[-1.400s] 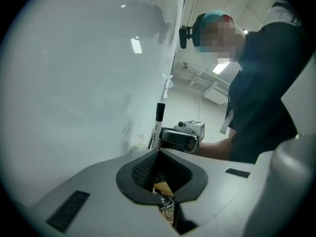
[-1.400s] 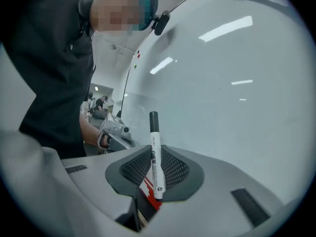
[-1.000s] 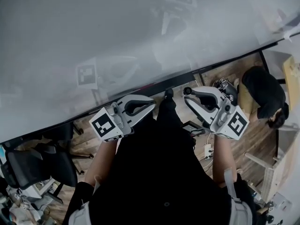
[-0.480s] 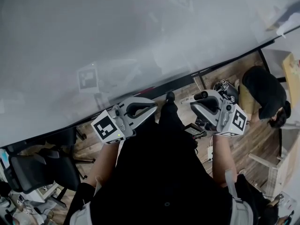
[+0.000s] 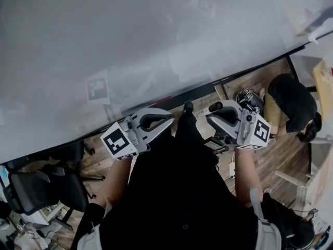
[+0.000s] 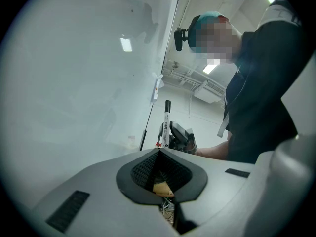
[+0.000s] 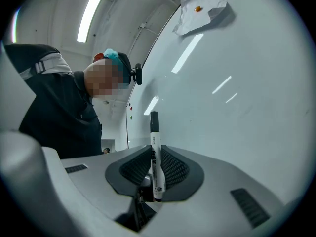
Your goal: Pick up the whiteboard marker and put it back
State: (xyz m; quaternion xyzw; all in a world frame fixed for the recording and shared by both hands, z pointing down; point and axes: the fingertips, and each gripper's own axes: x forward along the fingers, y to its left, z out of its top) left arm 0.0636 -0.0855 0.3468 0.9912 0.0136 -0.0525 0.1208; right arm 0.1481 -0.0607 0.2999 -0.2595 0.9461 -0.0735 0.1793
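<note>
The whiteboard marker (image 7: 156,158), white with a black cap, stands upright between the jaws of my right gripper (image 7: 155,149), which is shut on it. In the head view the right gripper (image 5: 217,112) is held close to the whiteboard (image 5: 130,35), and the marker's black cap (image 5: 212,107) pokes out at its tip. My left gripper (image 5: 167,119) hovers beside it, jaws together and empty. From the left gripper view (image 6: 159,152) the marker (image 6: 167,120) shows further off, held in the right gripper (image 6: 181,139).
A crumpled white paper (image 7: 200,5) sticks to the whiteboard high up. A square marker tag (image 5: 98,86) is on the board. Below, the floor holds an office chair (image 5: 47,186) at left and a crouching person (image 5: 294,105) at right.
The right gripper has rolled about its own axis with the marker in it, so its marker cube faces differently. The left gripper has kept still.
</note>
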